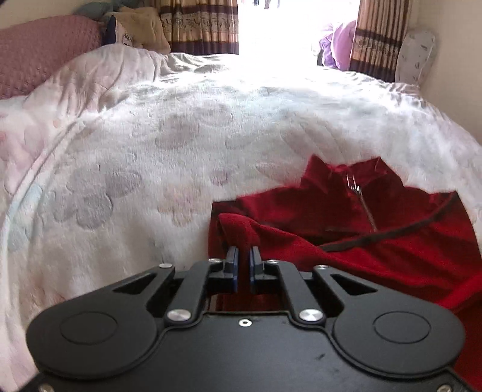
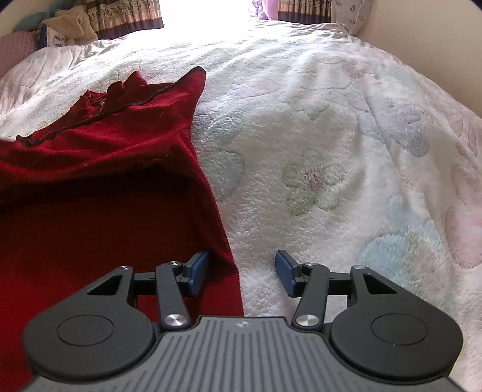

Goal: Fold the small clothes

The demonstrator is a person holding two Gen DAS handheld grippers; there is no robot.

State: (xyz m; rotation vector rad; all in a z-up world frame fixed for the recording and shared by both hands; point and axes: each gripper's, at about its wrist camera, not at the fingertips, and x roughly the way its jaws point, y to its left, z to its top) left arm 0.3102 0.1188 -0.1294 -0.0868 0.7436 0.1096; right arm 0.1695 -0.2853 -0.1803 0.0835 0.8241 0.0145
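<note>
A dark red fleece top (image 1: 376,241) with a zip collar lies on the white floral blanket (image 1: 180,150). In the left wrist view my left gripper (image 1: 244,253) is shut on a raised fold of the top's left edge, the cloth draped over its blue fingertips. In the right wrist view the same red top (image 2: 105,181) fills the left side, its collar (image 2: 120,87) at the far end. My right gripper (image 2: 242,265) stands open over the top's right edge; the left pad (image 2: 198,271) rests on red cloth, the right pad (image 2: 286,271) above the blanket (image 2: 331,165).
Pillows (image 1: 45,51) and cushions (image 1: 144,27) are piled at the far left of the bed. Patterned curtains (image 1: 198,24) frame a bright window at the back. A wall (image 1: 452,75) runs along the bed's right side, with a white cushion (image 1: 415,57) against it.
</note>
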